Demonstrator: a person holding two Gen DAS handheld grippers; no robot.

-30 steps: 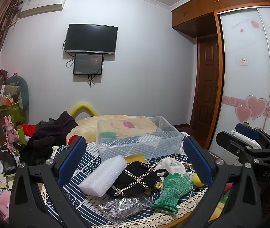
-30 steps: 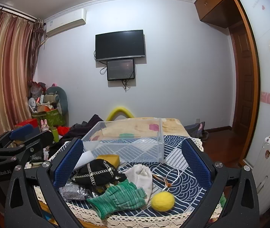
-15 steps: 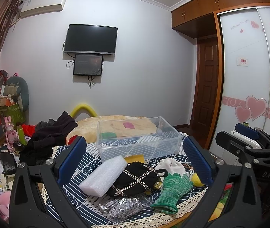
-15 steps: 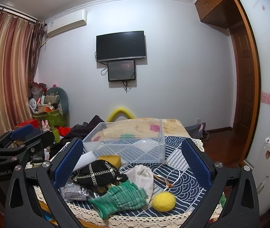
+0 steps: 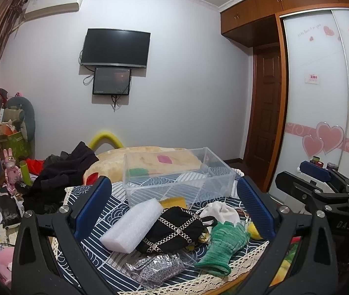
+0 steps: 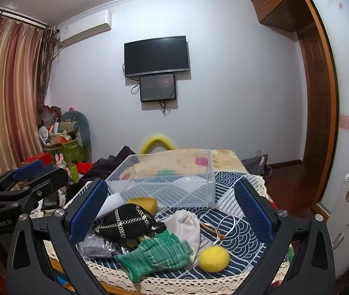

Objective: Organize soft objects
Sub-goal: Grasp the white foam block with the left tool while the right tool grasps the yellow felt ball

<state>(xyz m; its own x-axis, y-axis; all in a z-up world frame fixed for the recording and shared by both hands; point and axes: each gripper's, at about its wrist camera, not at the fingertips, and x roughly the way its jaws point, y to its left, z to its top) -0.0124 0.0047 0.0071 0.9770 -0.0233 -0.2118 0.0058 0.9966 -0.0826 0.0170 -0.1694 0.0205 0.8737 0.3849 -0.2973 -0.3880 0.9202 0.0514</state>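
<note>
Left wrist view: left gripper (image 5: 174,206) fingers spread wide, holding nothing, above the table (image 5: 115,265). Right gripper (image 6: 170,209) likewise spread and empty. Clear box (image 5: 176,174) sits on the blue patterned cloth. In front of the box: foam block (image 5: 131,226), black pouch (image 5: 172,228), green glove (image 5: 223,243), white bag (image 6: 184,226), yellow ball (image 6: 213,258), yellow sponge (image 6: 143,204) touching the box.
</note>
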